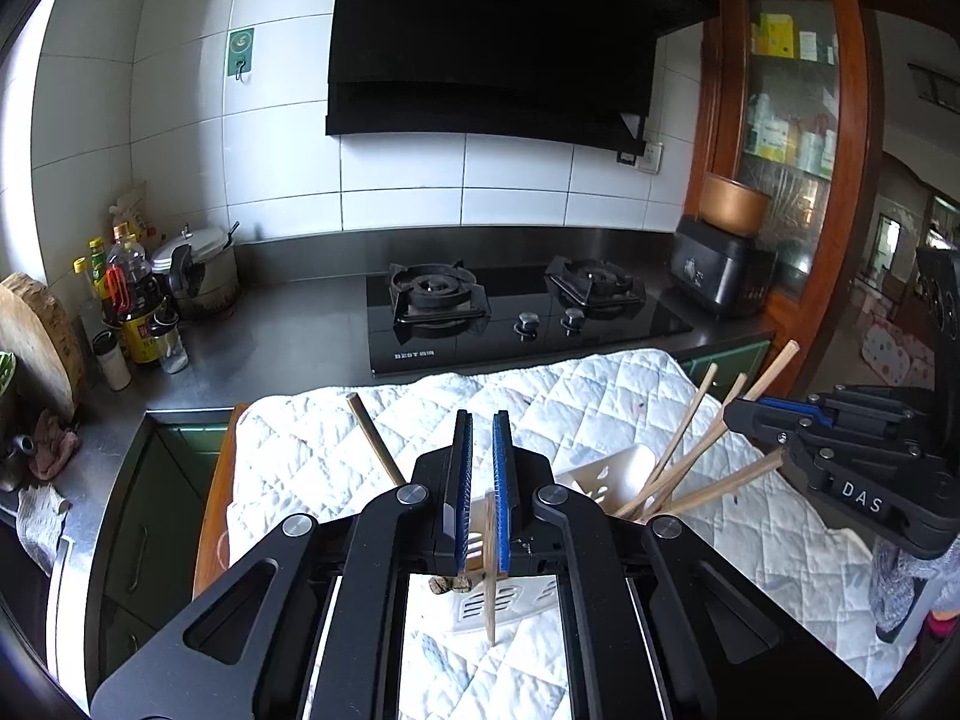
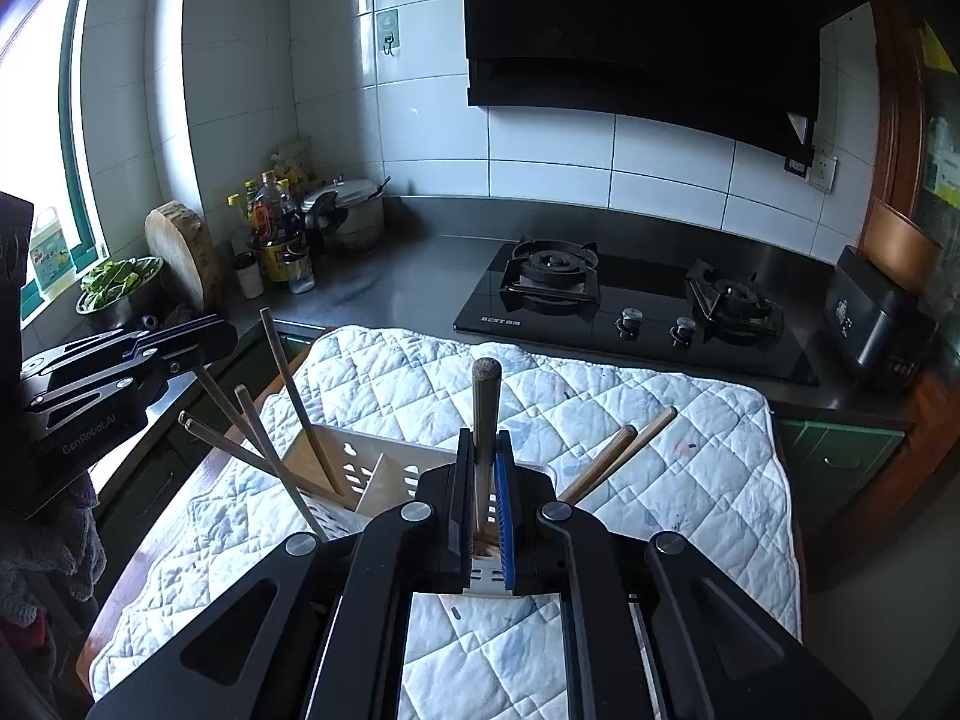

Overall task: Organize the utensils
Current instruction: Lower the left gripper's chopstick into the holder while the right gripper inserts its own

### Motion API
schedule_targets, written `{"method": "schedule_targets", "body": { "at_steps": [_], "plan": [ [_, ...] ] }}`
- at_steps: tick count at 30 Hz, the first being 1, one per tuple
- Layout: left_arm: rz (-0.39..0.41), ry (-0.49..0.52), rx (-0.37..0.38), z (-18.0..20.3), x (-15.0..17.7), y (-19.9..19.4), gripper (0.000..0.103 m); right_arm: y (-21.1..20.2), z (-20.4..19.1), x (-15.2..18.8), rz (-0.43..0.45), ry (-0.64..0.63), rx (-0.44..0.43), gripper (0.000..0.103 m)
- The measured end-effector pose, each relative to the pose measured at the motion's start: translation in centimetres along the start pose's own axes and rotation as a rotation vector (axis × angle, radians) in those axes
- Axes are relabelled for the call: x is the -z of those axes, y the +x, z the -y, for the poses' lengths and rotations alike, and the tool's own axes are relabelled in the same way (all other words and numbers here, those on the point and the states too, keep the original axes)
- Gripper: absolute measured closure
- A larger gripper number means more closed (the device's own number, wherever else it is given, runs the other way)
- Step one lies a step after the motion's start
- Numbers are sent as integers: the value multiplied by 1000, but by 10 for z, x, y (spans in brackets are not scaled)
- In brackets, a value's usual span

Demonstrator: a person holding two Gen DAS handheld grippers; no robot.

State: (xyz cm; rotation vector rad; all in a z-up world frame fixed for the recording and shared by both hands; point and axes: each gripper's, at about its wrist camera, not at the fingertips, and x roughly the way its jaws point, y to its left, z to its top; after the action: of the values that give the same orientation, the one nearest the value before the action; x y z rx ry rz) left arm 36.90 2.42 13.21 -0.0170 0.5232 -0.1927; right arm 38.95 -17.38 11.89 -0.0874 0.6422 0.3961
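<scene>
Standing tilted in a white slotted holder (image 2: 384, 468), wooden chopsticks (image 2: 294, 402).

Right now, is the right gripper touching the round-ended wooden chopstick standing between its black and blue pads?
Touching. The right wrist view shows the right gripper shut on the wooden chopstick, both pads pressed against its shaft, no gap.
</scene>
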Motion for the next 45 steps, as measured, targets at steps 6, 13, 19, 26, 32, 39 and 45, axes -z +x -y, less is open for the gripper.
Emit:
{"method": "schedule_targets", "body": {
  "at_steps": [6, 13, 19, 26, 32, 39, 45],
  "plan": [
    [-34, 18, 11, 1, 4, 7, 98, 3, 1, 1, -10, 1, 0, 96],
    [-45, 76, 20, 9, 14, 10, 93, 6, 3, 5, -21, 10, -8, 96],
    [-37, 97, 22, 14, 16, 9, 75, 6, 3, 6, -20, 10, -7, 96],
    [-19, 100, 8, 14, 19, 5, 70, 6, 5, 9, -19, 12, -9, 96],
    [-2, 110, 2, 12, 24, 4, 70, 6, 4, 9, -20, 12, -7, 95],
    [-10, 110, 2, 7, 26, 5, 70, 6, 5, 10, -20, 13, -7, 95],
    [-60, 87, -12, 1, 22, 13, 73, 5, 5, 11, -19, 11, -8, 95]
  ]
}}
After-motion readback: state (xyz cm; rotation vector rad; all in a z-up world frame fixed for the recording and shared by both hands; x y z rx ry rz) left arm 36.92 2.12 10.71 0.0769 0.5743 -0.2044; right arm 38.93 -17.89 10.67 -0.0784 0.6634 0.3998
